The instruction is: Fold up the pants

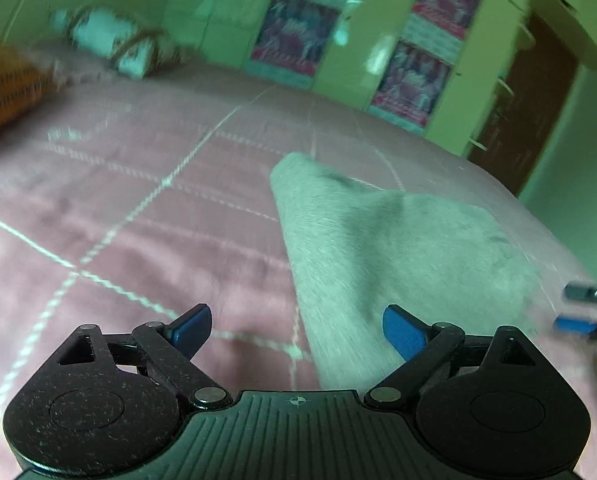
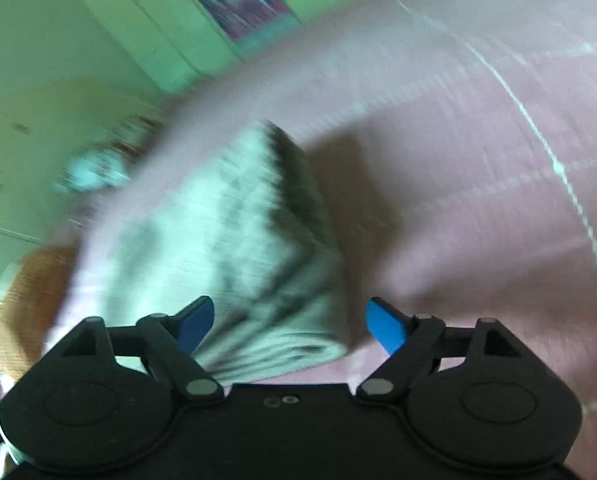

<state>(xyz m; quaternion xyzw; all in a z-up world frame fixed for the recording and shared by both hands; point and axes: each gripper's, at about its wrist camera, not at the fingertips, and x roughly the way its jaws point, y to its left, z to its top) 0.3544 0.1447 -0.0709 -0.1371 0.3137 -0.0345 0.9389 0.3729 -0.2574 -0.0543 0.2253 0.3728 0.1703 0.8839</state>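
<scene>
The soft grey knit pants (image 1: pixel 398 248) were folded into a thick bundle with stacked layers showing at one end (image 2: pixel 258 240). They lay on a pink quilted bed cover (image 1: pixel 138 208) stitched with thin white lines that made big squares. The cloth looked fuzzy, and both pictures were blurry.

Behind the bed stood a shiny green cupboard (image 1: pixel 358 40) with pink picture panels on its doors. A brown wooden door (image 1: pixel 530 120) was beside it. A white pillow with brown trim (image 1: pixel 110 40) sat at the far end of the bed, and an orange woven cushion (image 1: pixel 6 88) lay near it.

The left black gripper with blue finger pads (image 1: pixel 298 332) had its fingers wide apart and held nothing. The pants lay just in front of it, toward its right finger. The right black gripper with blue finger pads (image 2: pixel 290 326) was spread apart too, with the near end of the bundle sitting between its fingers, not squeezed.
</scene>
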